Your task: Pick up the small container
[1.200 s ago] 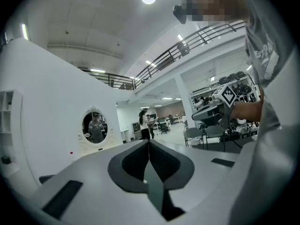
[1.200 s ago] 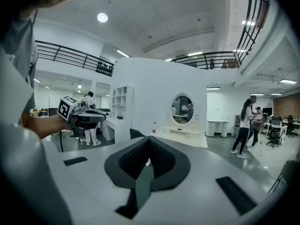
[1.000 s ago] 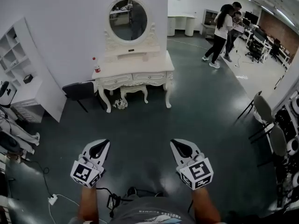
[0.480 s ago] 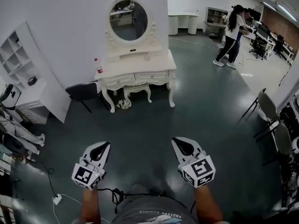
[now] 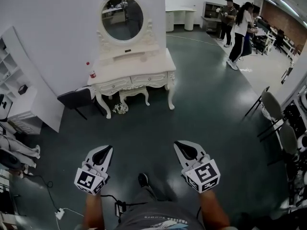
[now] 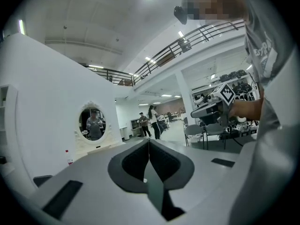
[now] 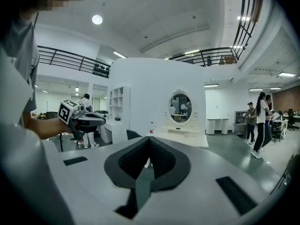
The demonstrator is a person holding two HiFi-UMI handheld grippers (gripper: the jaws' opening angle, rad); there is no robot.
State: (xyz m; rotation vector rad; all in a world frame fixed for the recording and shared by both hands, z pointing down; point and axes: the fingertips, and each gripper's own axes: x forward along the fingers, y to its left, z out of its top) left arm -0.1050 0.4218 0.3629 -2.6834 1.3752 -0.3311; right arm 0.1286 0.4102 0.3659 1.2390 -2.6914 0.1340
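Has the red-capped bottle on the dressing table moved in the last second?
No. The bottle still stands at the left end of the dressing table top, left of the mirror, as before.

We saw a white ornate table (image 5: 139, 65) with an oval mirror (image 5: 122, 18) against a white wall (image 5: 48, 23). There was a dark green floor (image 5: 206, 109), white shelving (image 5: 12, 75) on the left and grey chairs (image 5: 271, 107) on the right.
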